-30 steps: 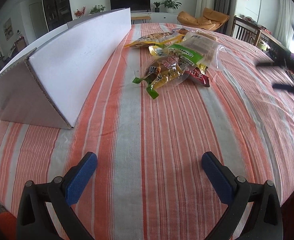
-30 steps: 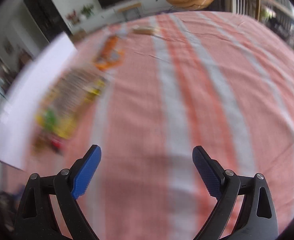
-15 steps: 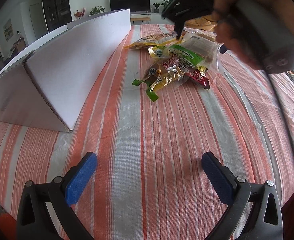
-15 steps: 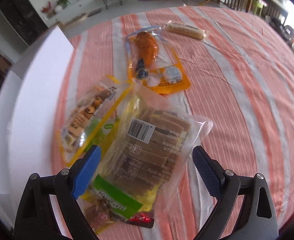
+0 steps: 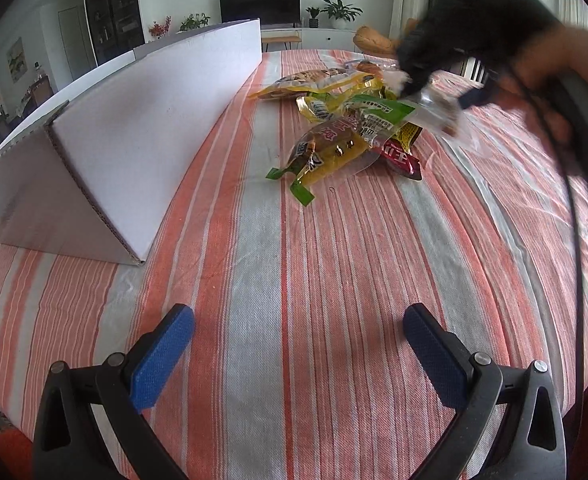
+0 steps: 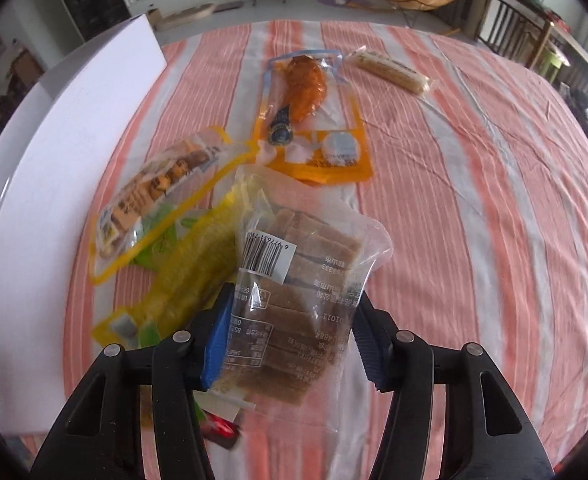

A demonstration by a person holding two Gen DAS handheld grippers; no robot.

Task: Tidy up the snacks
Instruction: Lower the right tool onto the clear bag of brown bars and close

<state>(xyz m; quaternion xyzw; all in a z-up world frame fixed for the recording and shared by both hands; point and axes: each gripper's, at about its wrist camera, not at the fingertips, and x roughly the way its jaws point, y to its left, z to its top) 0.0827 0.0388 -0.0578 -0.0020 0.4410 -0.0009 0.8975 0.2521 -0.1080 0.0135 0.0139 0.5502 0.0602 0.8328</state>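
Observation:
A pile of snack packs [image 5: 333, 148] lies on the striped tablecloth beside a white cardboard box [image 5: 134, 120]. My right gripper [image 6: 290, 340] is closing on a clear bag of brown bars [image 6: 294, 264] with a barcode label; both blue pads touch the bag's sides. Seen from the left wrist view, that right gripper [image 5: 441, 92] is blurred over the pile, held by a hand [image 5: 553, 68]. My left gripper [image 5: 297, 344] hovers open over bare cloth near the front, nothing between its fingers.
Under and around the bag lie a yellow corn pack [image 6: 198, 264], a yellow-edged pack [image 6: 154, 188], an orange chicken-leg pack [image 6: 305, 88], a long bar pack [image 6: 389, 70] and a red pack [image 6: 220, 426]. The white box [image 6: 54, 160] borders the pile on the left.
The right gripper swept in over the pile, came down around the clear bag and narrowed its jaws onto it. The left gripper stayed still and open.

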